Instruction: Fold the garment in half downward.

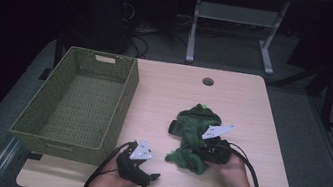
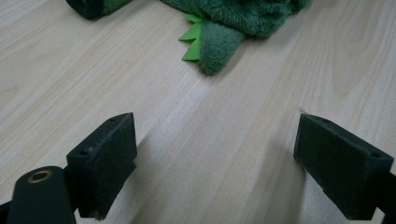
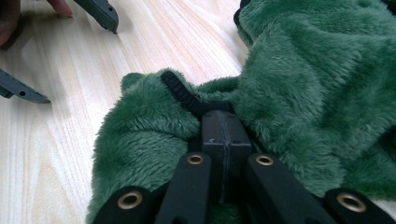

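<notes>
Pinching green fleece (image 1: 194,128) edge: right tool (image 3: 223,128), jaws together | fleece heaped on tabletop (image 1: 164,93), right of basket (image 1: 77,102) | left tool (image 2: 215,154) wide, empty, near fleece, nearer basket

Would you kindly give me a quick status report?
Right tongs shut on green fleece. Left tongs open over table. Basket empty.

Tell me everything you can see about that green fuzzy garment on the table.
The green fuzzy garment is plush fleece with black ribbed trim and bright green felt spikes along a tail-like piece, like a dinosaur costume. It lies crumpled in a heap on the wooden table, right of the wicker basket. The right gripper is shut on a fold near the trim; the left gripper sits open, apart from it.
</notes>
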`<state>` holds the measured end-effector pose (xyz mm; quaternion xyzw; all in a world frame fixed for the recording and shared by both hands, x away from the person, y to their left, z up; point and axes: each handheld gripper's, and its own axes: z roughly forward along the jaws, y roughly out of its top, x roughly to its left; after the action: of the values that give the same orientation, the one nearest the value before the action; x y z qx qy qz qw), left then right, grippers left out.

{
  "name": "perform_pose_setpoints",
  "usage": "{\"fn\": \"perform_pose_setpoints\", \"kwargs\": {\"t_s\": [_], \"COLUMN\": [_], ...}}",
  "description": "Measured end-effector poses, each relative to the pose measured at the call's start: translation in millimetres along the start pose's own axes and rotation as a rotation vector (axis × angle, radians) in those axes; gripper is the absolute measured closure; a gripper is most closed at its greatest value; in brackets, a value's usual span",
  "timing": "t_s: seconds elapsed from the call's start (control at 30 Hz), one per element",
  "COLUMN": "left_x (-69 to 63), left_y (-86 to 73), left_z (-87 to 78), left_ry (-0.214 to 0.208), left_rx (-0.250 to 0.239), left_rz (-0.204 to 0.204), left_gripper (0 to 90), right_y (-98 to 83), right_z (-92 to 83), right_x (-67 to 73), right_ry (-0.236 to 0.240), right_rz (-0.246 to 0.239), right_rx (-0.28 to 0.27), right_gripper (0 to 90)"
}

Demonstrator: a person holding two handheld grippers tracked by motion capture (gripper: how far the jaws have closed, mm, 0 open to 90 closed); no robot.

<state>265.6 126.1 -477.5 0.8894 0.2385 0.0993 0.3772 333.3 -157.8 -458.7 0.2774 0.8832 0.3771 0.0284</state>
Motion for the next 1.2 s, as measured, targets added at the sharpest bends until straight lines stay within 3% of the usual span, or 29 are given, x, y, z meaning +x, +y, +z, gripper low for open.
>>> {"fn": "perform_pose_setpoints", "kwargs": {"t_s": [0.13, 0.5, 0.63, 0.77, 0.93, 1.0, 1.2], "left_x": [0.2, 0.1, -3.3, -4.1, -4.3, -4.0, 5.2], "left_y": [0.2, 0.3, 1.0, 2.7, 7.9, 13.1, 33.2], "left_z": [0.1, 0.3, 1.0, 1.9, 1.3, 1.6, 3.1], "left_ry": [0.001, 0.006, 0.033, 0.032, 0.013, 0.021, -0.015], "left_rx": [0.002, 0.0, 0.001, 0.006, 0.031, 0.033, 0.013], "left_rz": [-0.001, -0.007, -0.029, -0.03, -0.036, -0.009, -0.01], "left_gripper": [12.6, 12.7, 12.6, 12.7, 13.7, 13.7, 13.8], "right_y": [0.9, 4.5, 3.0, 0.8, 2.1, 4.6, 7.7], "right_z": [-4.9, -39.6, -48.0, -54.6, -60.5, -62.8, -73.1], "right_x": [1.5, -6.3, -10.1, -13.1, -15.6, -16.7, -25.4], "right_ry": [-0.015, -0.06, -0.082, -0.098, -0.123, -0.143, -0.172], "right_rz": [-0.007, 0.026, 0.042, 0.075, 0.074, 0.067, 0.072], "right_rx": [-0.016, -0.189, -0.208, -0.21, -0.207, -0.197, -0.194], "right_gripper": [88.5, 74.0, 69.9, 64.1, 60.9, 59.8, 58.8]}}
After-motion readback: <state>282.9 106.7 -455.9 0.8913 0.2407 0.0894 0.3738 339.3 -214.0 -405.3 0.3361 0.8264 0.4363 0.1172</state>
